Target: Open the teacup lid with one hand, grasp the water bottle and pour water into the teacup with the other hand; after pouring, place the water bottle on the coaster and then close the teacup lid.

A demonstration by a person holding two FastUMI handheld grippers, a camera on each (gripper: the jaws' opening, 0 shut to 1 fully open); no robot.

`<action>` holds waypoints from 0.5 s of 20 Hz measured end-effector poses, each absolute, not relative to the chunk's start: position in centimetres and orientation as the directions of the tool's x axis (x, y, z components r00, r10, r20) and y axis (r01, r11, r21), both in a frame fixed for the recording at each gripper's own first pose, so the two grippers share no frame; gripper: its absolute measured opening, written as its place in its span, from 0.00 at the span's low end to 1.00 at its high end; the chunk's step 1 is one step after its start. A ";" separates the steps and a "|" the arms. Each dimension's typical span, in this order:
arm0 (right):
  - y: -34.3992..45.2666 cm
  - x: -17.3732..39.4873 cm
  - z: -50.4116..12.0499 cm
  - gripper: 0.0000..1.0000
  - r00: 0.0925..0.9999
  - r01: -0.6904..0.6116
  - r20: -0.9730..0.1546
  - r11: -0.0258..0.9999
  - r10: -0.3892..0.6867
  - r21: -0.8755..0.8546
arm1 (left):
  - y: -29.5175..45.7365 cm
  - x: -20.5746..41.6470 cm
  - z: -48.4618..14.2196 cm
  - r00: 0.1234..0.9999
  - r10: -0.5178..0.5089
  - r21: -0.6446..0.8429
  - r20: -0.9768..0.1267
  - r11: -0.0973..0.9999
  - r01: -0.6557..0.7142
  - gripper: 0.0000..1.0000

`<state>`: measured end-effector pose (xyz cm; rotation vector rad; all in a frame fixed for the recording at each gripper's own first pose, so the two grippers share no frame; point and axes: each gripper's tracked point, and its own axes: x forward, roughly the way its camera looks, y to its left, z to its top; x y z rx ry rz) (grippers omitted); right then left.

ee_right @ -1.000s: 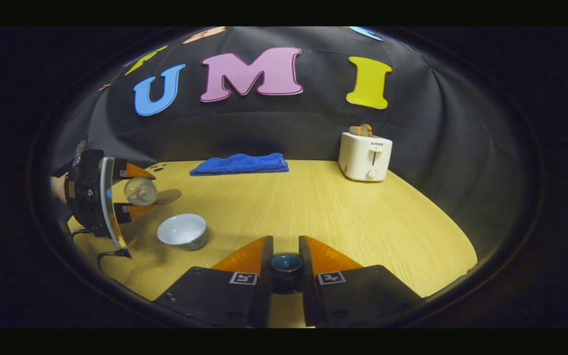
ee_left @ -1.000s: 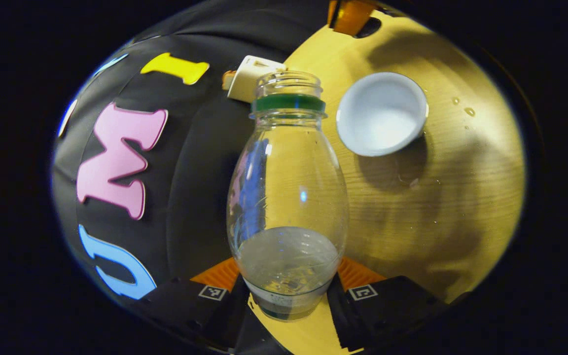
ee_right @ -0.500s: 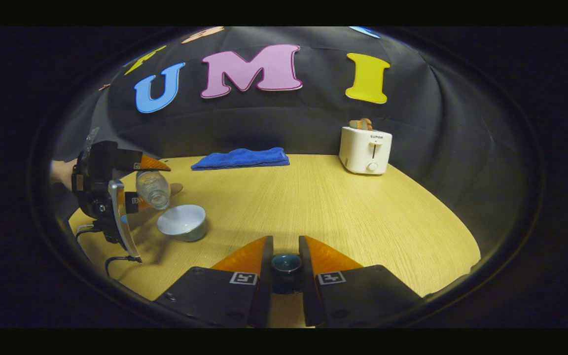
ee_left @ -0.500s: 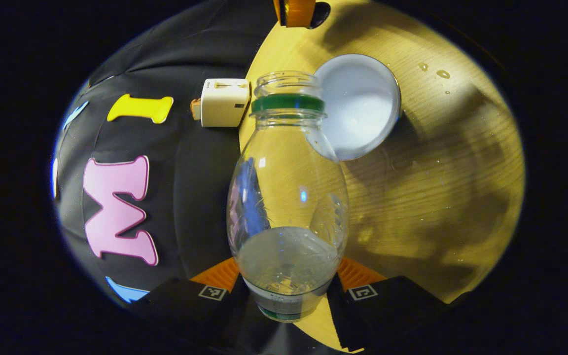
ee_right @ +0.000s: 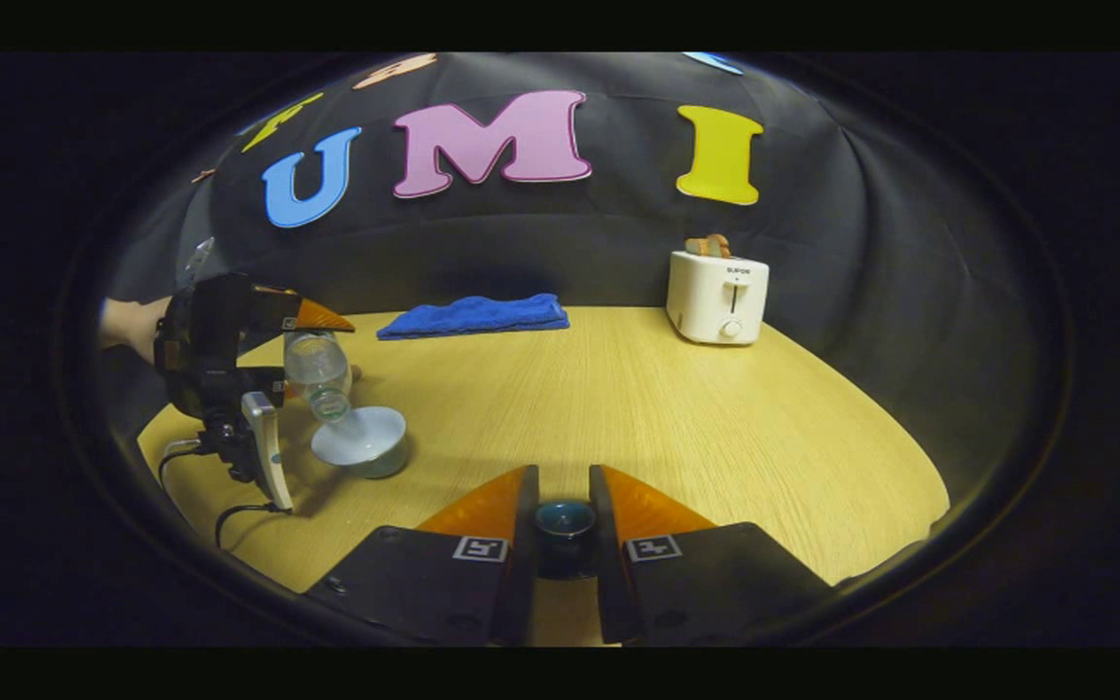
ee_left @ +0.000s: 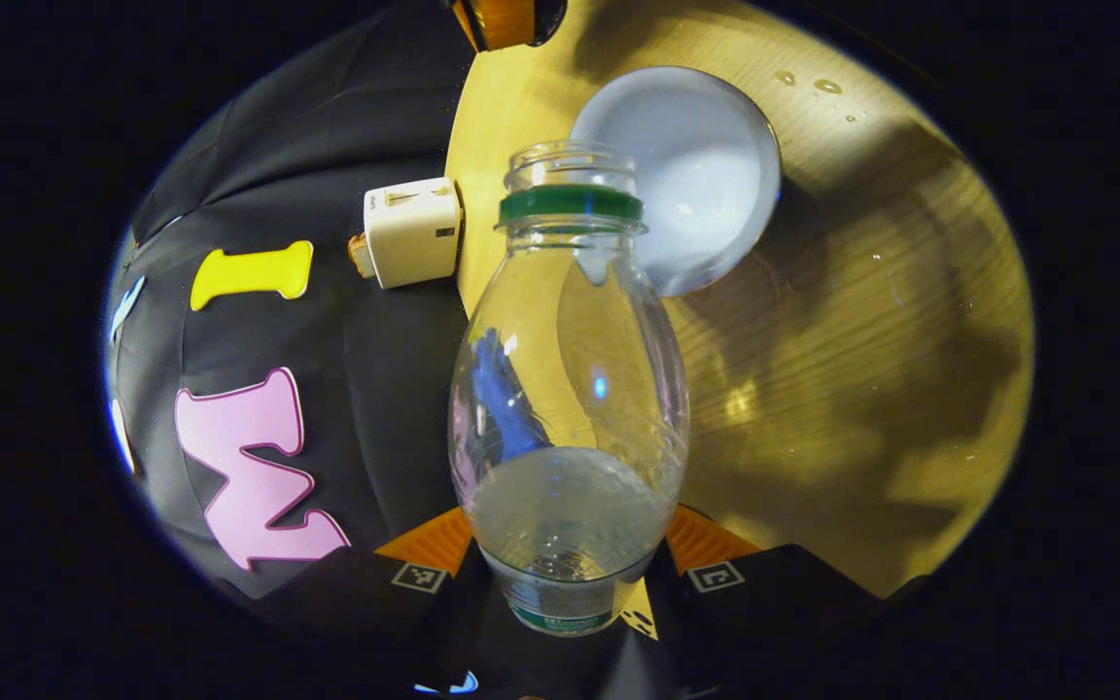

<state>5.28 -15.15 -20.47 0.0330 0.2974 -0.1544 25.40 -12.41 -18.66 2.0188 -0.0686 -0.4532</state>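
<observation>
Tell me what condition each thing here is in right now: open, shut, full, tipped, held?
Clear plastic water bottle with a green neck ring: uncapped, tilted mouth-down over the cup, held.
White round teacup: uncovered, upright on the table.
Dark round teacup lid: off the cup, held.
Left gripper: shut on the bottle.
Right gripper: shut on the lid.
White toaster: bread sticking up.
Blue towel: folded flat.

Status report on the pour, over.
Left gripper shut on water bottle, tipped over teacup. Right gripper shut on lid. Nothing in the way.
</observation>
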 end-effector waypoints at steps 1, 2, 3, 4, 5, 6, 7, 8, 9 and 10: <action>-15.1 5.2 -20.6 0.29 0.944 0.154 -0.298 0.988 -0.145 0.008 | -12.4 25.5 -18.6 0.928 -0.241 0.860 -0.283 -0.492 0.134 0.75; -15.0 5.1 -20.7 0.29 0.943 0.152 -0.300 0.988 -0.142 0.010 | -12.4 25.6 -18.4 0.929 -0.241 0.855 -0.282 -0.503 0.130 0.74; -14.9 5.0 -20.8 0.24 0.943 0.150 -0.302 0.989 -0.139 0.011 | -12.4 25.5 -18.4 0.928 -0.241 0.850 -0.283 -0.512 0.127 0.75; -14.8 5.0 -20.8 0.29 0.943 0.148 -0.303 0.989 -0.138 0.010 | -12.4 25.6 -18.1 0.929 -0.242 0.846 -0.281 -0.520 0.121 0.75; -14.7 4.9 -21.0 0.29 0.943 0.145 -0.305 0.989 -0.136 0.009 | -12.4 25.6 -18.1 0.929 -0.242 0.842 -0.281 -0.527 0.117 0.75; -14.6 4.9 -21.0 0.29 0.943 0.143 -0.306 0.990 -0.134 0.009 | -12.3 25.7 -17.9 0.930 -0.237 0.837 -0.280 -0.535 0.116 0.75; -14.4 4.8 -21.0 0.29 0.943 0.140 -0.306 0.990 -0.129 0.012 | -12.2 25.8 -17.9 0.931 -0.233 0.832 -0.280 -0.542 0.114 0.75; -14.2 4.9 -21.0 0.24 0.944 0.137 -0.306 0.990 -0.127 0.012 | -12.1 25.8 -17.7 0.932 -0.231 0.829 -0.278 -0.548 0.112 0.75; -14.1 4.9 -21.0 0.29 0.944 0.134 -0.306 0.991 -0.124 0.011 | -12.0 25.9 -17.6 0.933 -0.229 0.826 -0.277 -0.554 0.109 0.75; -14.1 4.9 -20.9 0.29 0.944 0.131 -0.305 0.991 -0.122 0.008 | -12.0 25.9 -17.5 0.933 -0.229 0.823 -0.277 -0.558 0.107 0.75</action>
